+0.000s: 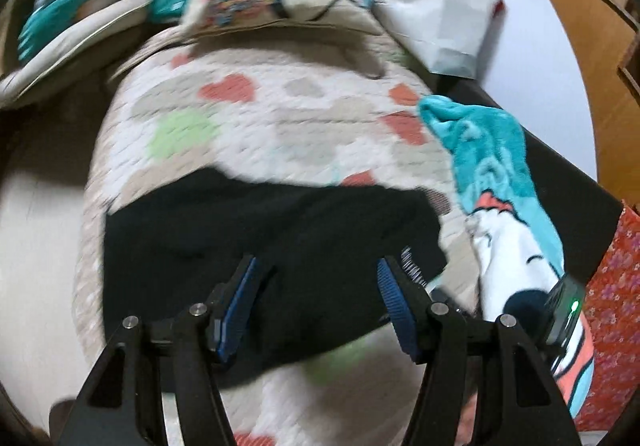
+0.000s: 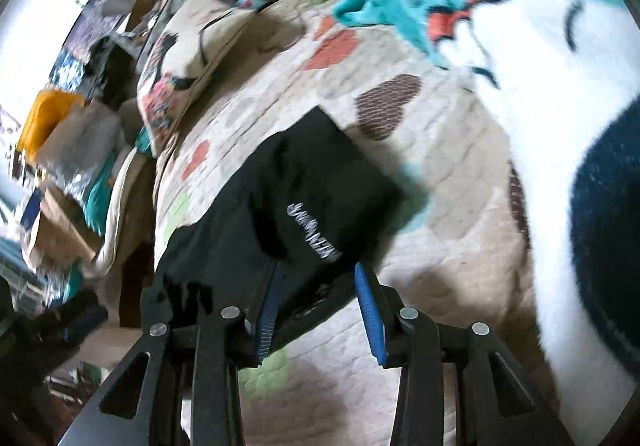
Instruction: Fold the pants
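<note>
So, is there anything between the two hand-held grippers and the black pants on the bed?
Nothing visible. The left hand-held gripper and the right hand-held gripper both stand open directly over the black pants, with no other item between. The turquoise blanket lies off to the right side, on the quilt.

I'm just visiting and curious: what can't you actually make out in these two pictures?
- White lettering on the black pants: right wrist view, blurred, unreadable.
- Near edge of the pants: left wrist view, hidden behind the left gripper.
- Whether the right gripper touches the cloth: fingers overlap it, contact unclear.
- Teal cartoon blanket: cut off by the picture edge.
- Clutter beside the quilt: too blurred to name.
</note>
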